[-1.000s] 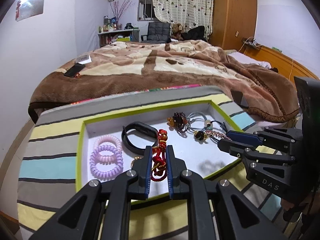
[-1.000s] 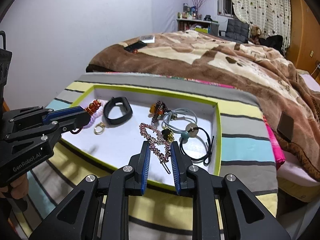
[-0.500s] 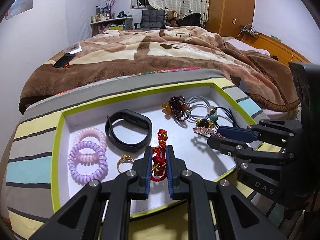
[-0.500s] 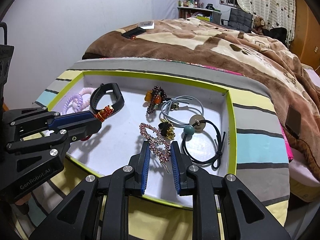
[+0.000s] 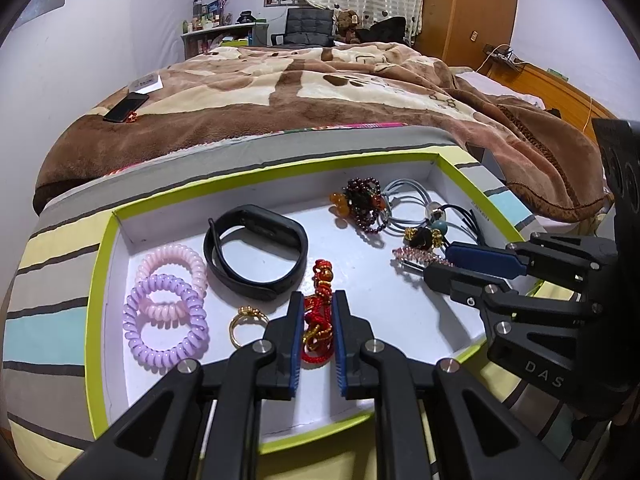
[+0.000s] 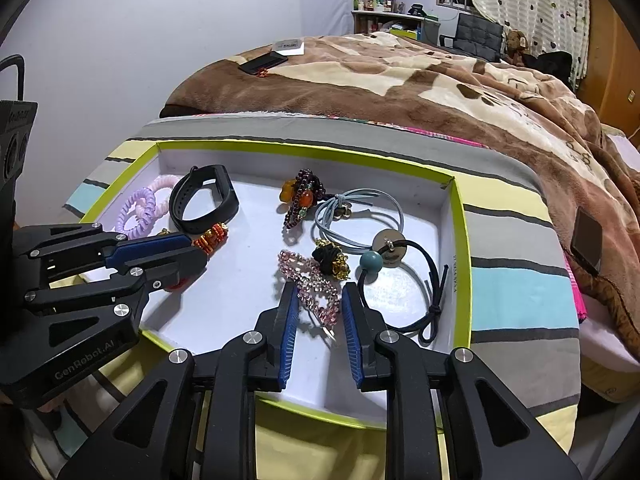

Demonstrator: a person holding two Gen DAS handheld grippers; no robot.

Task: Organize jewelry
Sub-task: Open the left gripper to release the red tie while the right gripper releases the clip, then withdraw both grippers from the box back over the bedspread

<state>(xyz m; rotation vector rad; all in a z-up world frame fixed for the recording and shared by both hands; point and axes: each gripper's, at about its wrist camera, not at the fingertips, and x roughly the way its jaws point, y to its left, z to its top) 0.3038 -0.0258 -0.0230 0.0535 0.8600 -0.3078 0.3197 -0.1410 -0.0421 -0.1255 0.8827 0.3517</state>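
Left wrist view: left claw (image 5: pixel 316 334) clenched on red cord (image 5: pixel 319 316), low in tray (image 5: pixel 98 280). Right claw (image 6: pixel 319 316) is opening, pink clip (image 6: pixel 310 280) between its pads, apparently released. Sorting seems near its end; both pieces need setting down.

Even, moderately bright indoor lighting. Strong fisheye distortion: dark vignette at the corners, straight lines curved near the edges. Soft shadows fall beneath items on the white tray floor (image 5: pixel 384 304). Foreground sharp; background slightly soft.
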